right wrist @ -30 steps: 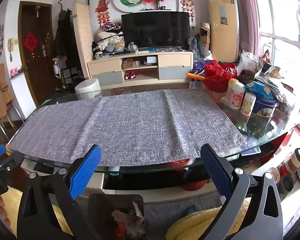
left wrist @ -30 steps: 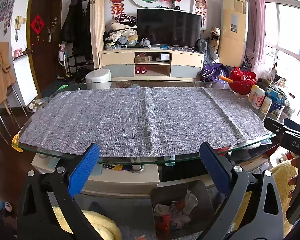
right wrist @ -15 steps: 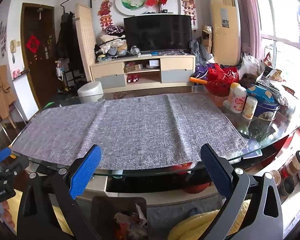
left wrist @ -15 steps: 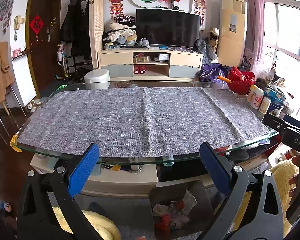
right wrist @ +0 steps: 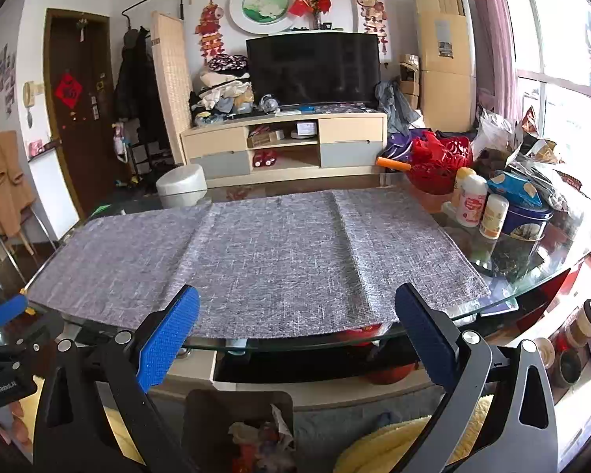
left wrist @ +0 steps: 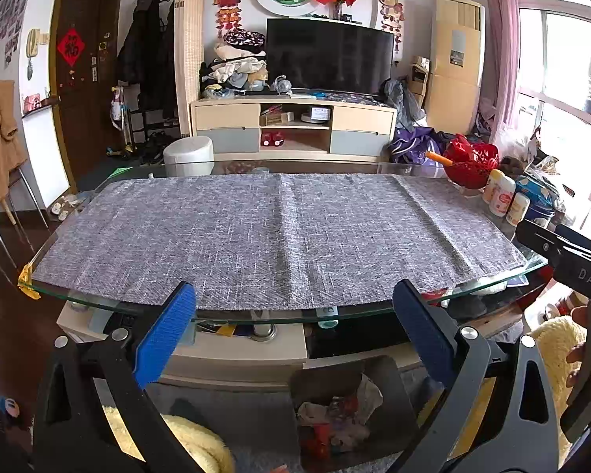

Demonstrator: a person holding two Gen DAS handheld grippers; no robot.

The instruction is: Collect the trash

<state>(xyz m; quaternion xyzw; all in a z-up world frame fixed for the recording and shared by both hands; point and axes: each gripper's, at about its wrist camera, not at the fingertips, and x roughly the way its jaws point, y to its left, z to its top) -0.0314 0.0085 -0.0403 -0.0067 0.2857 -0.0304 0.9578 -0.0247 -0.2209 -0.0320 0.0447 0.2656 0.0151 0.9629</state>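
- A glass table [left wrist: 374, 309] is covered by a grey cloth [left wrist: 279, 236].
- A dark bin [left wrist: 346, 414] holding crumpled trash [left wrist: 335, 414] is seen on the floor below the table's near edge.
- The left gripper [left wrist: 295, 343] and right gripper [right wrist: 297, 341] are both held spread apart, with nothing gripped.
- "DAS" is read on the right tool's body [left wrist: 589, 278]; "GenRobot.AI" is read on the left tool's body [right wrist: 4, 388].

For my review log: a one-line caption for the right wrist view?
Open right gripper hovers before grey woven cloth on glass table, above dark bin of crumpled trash.
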